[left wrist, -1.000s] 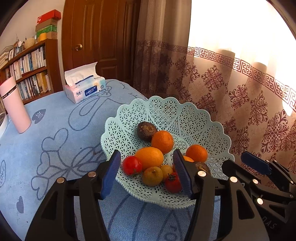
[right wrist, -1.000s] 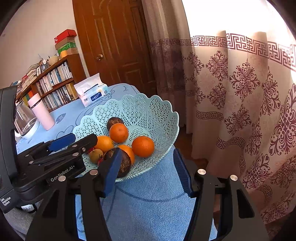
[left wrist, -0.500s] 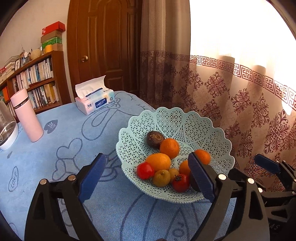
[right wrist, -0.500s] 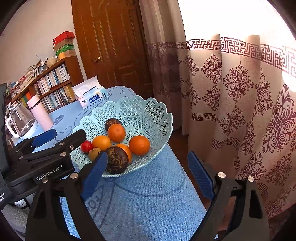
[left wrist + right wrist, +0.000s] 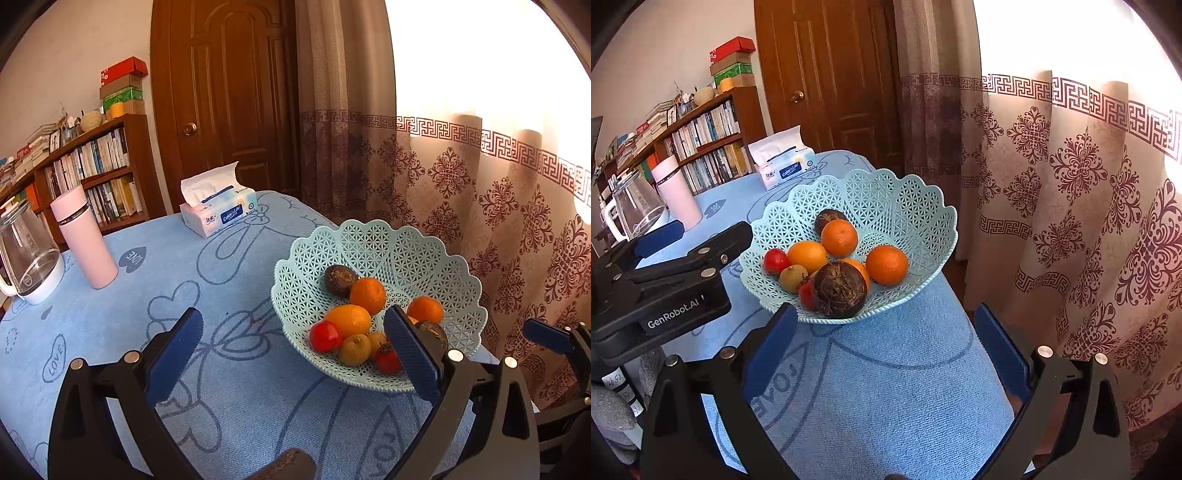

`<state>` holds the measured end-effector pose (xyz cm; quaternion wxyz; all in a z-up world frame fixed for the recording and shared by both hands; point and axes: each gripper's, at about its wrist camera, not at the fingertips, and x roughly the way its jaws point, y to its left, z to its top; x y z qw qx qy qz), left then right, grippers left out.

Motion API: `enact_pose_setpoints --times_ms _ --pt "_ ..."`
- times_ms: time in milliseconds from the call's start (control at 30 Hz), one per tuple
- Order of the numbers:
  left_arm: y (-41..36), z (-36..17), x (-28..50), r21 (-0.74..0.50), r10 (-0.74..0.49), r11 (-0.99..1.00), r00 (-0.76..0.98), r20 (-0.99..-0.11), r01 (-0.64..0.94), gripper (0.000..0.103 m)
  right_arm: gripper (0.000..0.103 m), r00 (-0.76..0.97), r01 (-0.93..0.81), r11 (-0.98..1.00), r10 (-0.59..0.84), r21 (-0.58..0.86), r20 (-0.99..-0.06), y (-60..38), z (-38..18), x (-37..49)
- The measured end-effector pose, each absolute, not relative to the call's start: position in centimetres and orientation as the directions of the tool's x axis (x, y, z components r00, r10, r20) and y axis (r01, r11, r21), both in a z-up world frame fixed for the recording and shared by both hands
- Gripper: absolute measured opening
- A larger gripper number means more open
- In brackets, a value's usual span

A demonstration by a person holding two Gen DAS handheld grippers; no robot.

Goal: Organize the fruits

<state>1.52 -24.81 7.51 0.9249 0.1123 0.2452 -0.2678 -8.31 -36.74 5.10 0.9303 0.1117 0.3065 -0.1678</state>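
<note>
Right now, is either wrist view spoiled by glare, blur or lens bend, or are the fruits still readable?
Left wrist view: the window is blown out white behind the curtain, the door bows with the fisheye, and the fruits in the basket are sharp. Right wrist view: same white glare at the top right, dark corners, fruits crisp and evenly lit.

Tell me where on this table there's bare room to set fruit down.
The widest free patch of blue tablecloth lies between the fruit basket, the pink bottle and the tissue box. Another strip lies in front of the basket. It is crowded inside the basket and by the glass kettle.
</note>
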Motion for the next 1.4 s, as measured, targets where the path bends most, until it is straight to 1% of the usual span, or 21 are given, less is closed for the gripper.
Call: enact_pose_setpoints --times_ms 167,633,1400 --pt "-24.5 7.4 1.6 0.087 -0.417 0.843 0.749 -0.515 0.53 0.098 0.098 0.753 0.367 0.928 -0.253 0.068 -0.607 -35.8 5.2 -8.0" --pt "-24.0 7.2 2.0 0.095 -0.389 0.859 0.762 -0.518 0.503 0.098 0.098 0.743 0.379 0.924 -0.271 0.052 -0.612 -35.5 5.4 -7.3" --pt "-23.9 6.9 2.3 0.109 -0.379 0.859 0.764 -0.522 0.5 0.098 0.098 0.738 0.38 0.924 -0.273 0.046 -0.617 -35.4 5.3 -6.5"
